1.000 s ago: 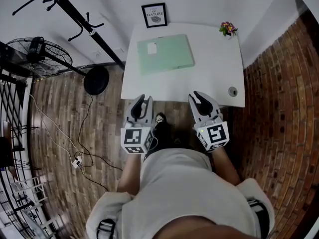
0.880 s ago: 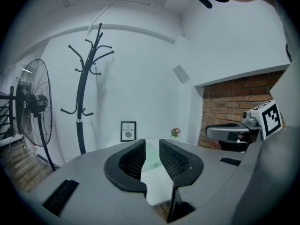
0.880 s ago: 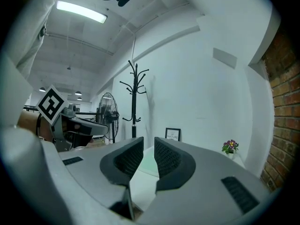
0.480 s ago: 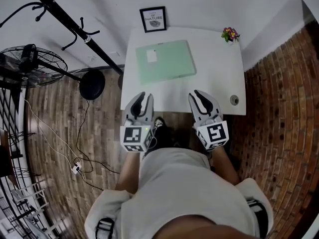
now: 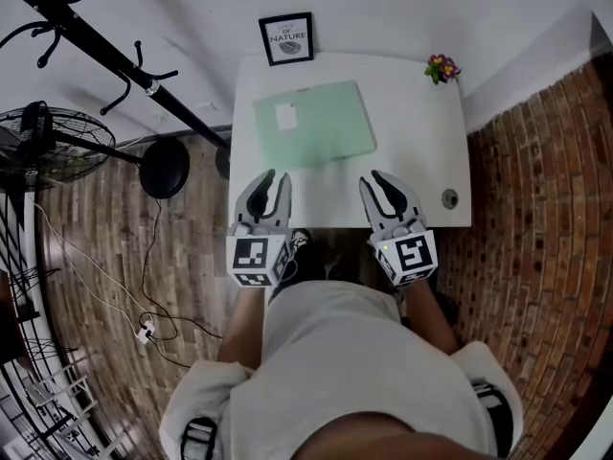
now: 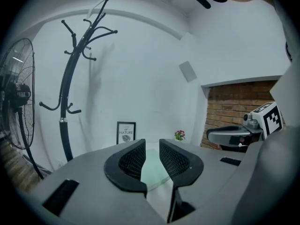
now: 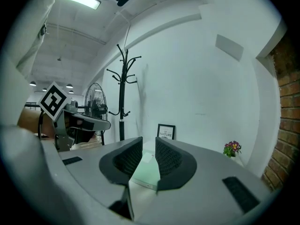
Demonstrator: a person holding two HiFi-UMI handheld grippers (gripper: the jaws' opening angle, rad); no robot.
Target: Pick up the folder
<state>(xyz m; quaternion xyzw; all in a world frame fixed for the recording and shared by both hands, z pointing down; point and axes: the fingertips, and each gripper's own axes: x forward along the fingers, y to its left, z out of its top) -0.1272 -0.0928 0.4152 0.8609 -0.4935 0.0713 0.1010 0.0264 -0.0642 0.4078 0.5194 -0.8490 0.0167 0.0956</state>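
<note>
On white table (image 5: 412,161), far half: pale green folder (image 5: 321,127) lying flat and closed, contents not visible. White label (image 5: 285,115) on its cover, toward the far left corner. Framed print (image 5: 286,38) stands at the far edge against the wall. Small flowers (image 5: 440,67) at far right corner; their pot too small to make out. Left gripper (image 5: 270,178) and right gripper (image 5: 376,182) side by side over the near edge, pointing at the folder, clear of it. Both claws narrow, slight gap between pads, nothing in them. Coat stand (image 5: 105,54) and fan (image 5: 43,147) on floor at left.
</note>
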